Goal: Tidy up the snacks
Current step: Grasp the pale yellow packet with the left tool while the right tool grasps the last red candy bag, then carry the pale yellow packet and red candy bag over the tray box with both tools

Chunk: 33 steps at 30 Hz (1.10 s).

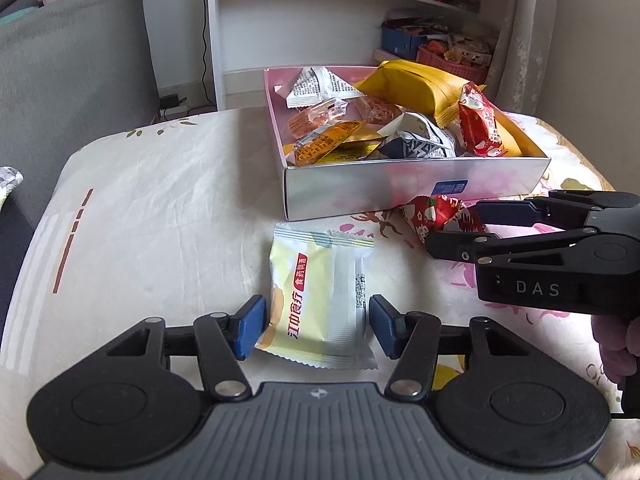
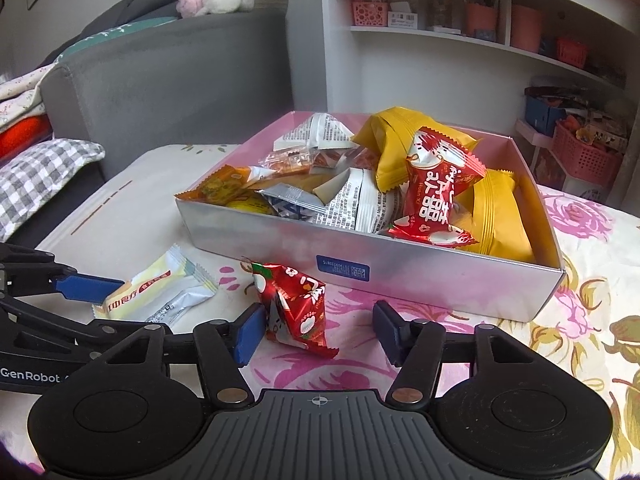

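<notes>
From the left wrist, we see the left claw [image 1: 316, 326] narrowly around the pale yellow snack packet [image 1: 318, 300] on the tabletop [image 1: 160, 216]; contact is unclear. From the right wrist, the right claw [image 2: 320, 334] stands open around the red candy packet [image 2: 294, 306], before the snack box [image 2: 440, 280].

Pale yellow packet [image 1: 320, 300] and red candy [image 2: 294, 304] lying before snack-filled box [image 2: 400, 276].

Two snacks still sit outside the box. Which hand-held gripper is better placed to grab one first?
Probably the left hand-held gripper: the pale yellow packet nearly fills its gap. The right hand-held gripper touches the red candy packet with one pad only.
</notes>
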{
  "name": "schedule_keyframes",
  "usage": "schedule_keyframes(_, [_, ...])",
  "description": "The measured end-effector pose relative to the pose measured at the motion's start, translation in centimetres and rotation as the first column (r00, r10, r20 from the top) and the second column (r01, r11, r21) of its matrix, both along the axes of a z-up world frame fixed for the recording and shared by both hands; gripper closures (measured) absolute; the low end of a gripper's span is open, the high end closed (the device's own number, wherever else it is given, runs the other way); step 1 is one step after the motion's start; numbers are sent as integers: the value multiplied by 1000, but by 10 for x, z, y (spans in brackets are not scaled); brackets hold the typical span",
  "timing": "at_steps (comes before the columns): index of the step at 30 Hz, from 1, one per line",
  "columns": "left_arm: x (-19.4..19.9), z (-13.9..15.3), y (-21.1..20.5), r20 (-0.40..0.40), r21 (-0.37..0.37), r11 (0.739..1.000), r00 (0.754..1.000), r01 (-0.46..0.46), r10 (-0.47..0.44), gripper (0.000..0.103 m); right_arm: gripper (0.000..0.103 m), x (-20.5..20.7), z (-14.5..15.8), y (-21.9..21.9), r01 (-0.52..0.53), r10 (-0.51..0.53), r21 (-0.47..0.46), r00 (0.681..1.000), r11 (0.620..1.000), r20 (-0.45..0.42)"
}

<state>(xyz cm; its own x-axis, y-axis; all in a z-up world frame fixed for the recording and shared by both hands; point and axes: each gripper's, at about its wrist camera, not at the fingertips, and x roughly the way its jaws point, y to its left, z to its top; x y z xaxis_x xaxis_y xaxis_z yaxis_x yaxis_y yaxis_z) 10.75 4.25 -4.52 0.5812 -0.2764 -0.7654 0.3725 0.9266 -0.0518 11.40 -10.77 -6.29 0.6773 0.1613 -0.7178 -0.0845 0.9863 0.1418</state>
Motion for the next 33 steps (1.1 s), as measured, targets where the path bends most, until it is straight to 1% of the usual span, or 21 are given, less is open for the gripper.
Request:
schedule_keyframes(3, [0, 1, -1, -1, -4, 1000, 1000, -1, 1, 57, 63, 0, 1, -1, -7, 7, 19, 1000, 1000, -3])
schedule_keyframes(4, [0, 2, -2, -4, -9, 1000, 1000, -1, 1, 57, 66, 1, 2, -2, -13, 13, 30, 1000, 999, -6])
schedule_keyframes(5, [0, 2, -2, -6, -13, 1000, 1000, -2, 2, 58, 72, 1, 2, -2, -17, 18, 39, 1000, 999, -9])
schedule_keyframes(6, [0, 3, -2, -7, -15, 1000, 1000, -4, 4, 58, 75, 1, 2, -2, -22, 23, 45, 1000, 999, -11])
schedule_keyframes(11, [-2, 7, -5, -23, -28, 1000, 1000, -14, 13, 59, 76, -1, 7, -4, -31, 32, 74, 999, 997, -9])
schedule_keyframes(16, [-6, 13, -8, -20, -40, 999, 1000, -13, 12, 59, 78, -2, 15, -13, -4, 4, 116, 1000, 993, -4])
schedule_keyframes(19, [-8, 16, -10, -23, -49, 999, 1000, -17, 16, 59, 83, -5, 19, -18, 7, -7, 140, 1000, 990, 0])
schedule_keyframes(20, [-8, 17, -10, -23, -51, 999, 1000, -18, 17, 59, 87, -6, 20, -20, 11, -11, 148, 1000, 989, -1])
schedule_keyframes(22, [-10, 19, -11, -20, -53, 998, 1000, -20, 19, 59, 89, -8, 23, -23, 11, -11, 156, 1000, 988, -2])
schedule_keyframes(25, [-12, 22, -13, -19, -55, 998, 1000, -25, 24, 59, 93, -12, 28, -25, 9, -11, 158, 1000, 987, 9])
schedule_keyframes(26, [-12, 22, -14, -18, -55, 998, 1000, -26, 25, 59, 95, -13, 30, -26, 10, -13, 159, 1000, 987, 14])
schedule_keyframes(33, [-16, 26, -16, -10, -57, 998, 999, -33, 33, 59, 99, -21, 45, -35, 13, -21, 174, 999, 985, 49])
